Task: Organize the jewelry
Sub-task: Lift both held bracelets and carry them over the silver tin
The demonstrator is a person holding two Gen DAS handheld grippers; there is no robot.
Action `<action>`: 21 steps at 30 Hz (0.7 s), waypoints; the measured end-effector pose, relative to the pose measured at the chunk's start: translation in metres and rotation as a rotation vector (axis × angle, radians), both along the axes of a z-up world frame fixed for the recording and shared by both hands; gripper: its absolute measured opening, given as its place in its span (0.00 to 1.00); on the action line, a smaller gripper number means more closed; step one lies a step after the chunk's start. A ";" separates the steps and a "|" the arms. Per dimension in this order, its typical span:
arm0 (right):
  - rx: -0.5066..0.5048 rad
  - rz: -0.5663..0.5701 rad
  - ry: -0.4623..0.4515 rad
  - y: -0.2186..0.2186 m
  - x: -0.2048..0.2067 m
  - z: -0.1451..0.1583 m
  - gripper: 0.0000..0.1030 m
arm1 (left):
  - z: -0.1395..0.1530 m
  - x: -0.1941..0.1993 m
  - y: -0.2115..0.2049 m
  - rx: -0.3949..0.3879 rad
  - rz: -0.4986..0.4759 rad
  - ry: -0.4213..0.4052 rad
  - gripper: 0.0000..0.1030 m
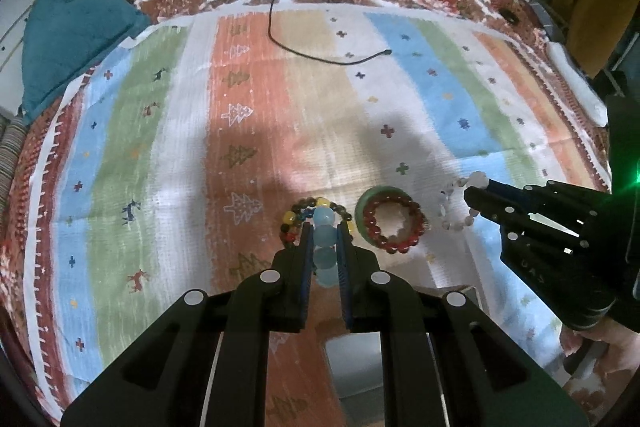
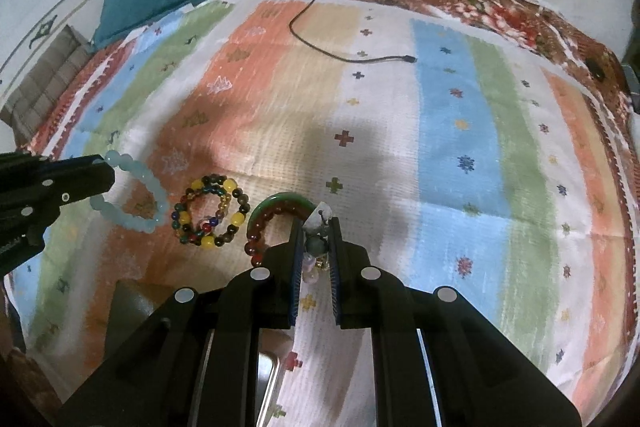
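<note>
Nearest, the left tongs (image 1: 325, 231) are clamped on a pale blue bead bracelet (image 1: 324, 227), while the right tongs (image 2: 316, 227) pinch a whitish mixed-bead bracelet (image 2: 318, 227) between their pads. Just beyond lie a multicolored bead bracelet (image 2: 210, 211) and a dark red bead bracelet (image 1: 396, 225) resting on a green bangle (image 1: 366, 205), all on the striped cloth (image 1: 280, 107). Farther off, a black cable (image 1: 320, 55) trails across it toward a teal cushion (image 1: 76, 23).

dim indoor light | soft central shadows | slight blur | strong fisheye edge distortion
</note>
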State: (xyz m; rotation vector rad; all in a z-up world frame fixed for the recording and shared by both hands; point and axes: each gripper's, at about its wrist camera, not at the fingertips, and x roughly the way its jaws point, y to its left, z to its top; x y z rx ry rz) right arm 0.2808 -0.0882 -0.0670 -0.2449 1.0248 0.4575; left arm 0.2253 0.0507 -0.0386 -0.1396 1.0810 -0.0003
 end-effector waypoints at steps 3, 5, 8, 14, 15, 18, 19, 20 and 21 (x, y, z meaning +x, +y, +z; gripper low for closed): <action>0.004 0.000 -0.023 -0.003 -0.008 0.008 0.12 | 0.007 -0.008 -0.005 -0.007 -0.010 -0.018 0.11; 0.020 -0.003 -0.029 -0.005 -0.013 0.013 0.12 | 0.011 -0.014 -0.008 -0.005 -0.015 -0.030 0.11; 0.025 -0.002 -0.044 -0.006 -0.021 0.019 0.12 | 0.017 -0.022 -0.014 0.001 -0.025 -0.049 0.11; 0.048 -0.003 -0.051 -0.008 -0.034 0.026 0.12 | 0.026 -0.038 -0.022 -0.010 -0.041 -0.076 0.11; 0.050 -0.001 -0.053 -0.009 -0.036 0.027 0.12 | 0.027 -0.041 -0.024 -0.012 -0.045 -0.080 0.11; 0.057 0.002 -0.057 -0.011 -0.042 0.029 0.12 | 0.031 -0.050 -0.029 -0.019 -0.058 -0.092 0.11; 0.058 0.003 -0.059 -0.012 -0.044 0.030 0.12 | 0.032 -0.054 -0.031 -0.020 -0.063 -0.097 0.11; 0.060 0.005 -0.062 -0.013 -0.047 0.031 0.12 | 0.033 -0.057 -0.032 -0.016 -0.067 -0.101 0.11; 0.062 0.007 -0.063 -0.013 -0.050 0.032 0.12 | 0.033 -0.060 -0.034 -0.013 -0.072 -0.103 0.11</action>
